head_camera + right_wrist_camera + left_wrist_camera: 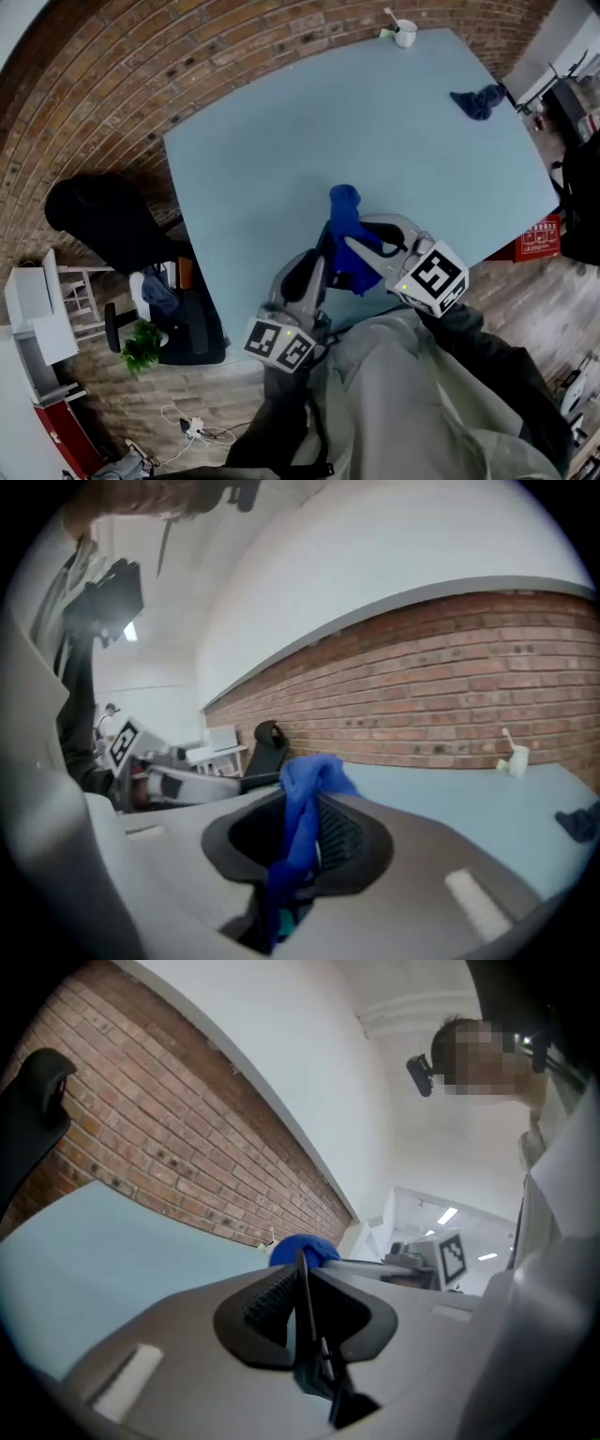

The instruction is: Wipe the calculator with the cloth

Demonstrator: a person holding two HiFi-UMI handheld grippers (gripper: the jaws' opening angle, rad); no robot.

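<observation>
Two grippers meet at lower centre of the head view, above the smooth pale-blue table (262,169). The right gripper (305,822) is clamped on the cloth (307,775), a soft, crumpled bright-blue fabric that bunches above the ribbed pads and trails below them. The left gripper (300,1274) has its jaws nearly together, pinching what is probably the calculator (303,1321), a thin, flat, dark slab seen edge-on. A darker blue rag (478,100) lies crumpled at the table's upper right.

A white cup (405,34) stands at the table's (281,159) far edge, while a black chair (103,220) and a green plant (141,345) sit off its left side.
</observation>
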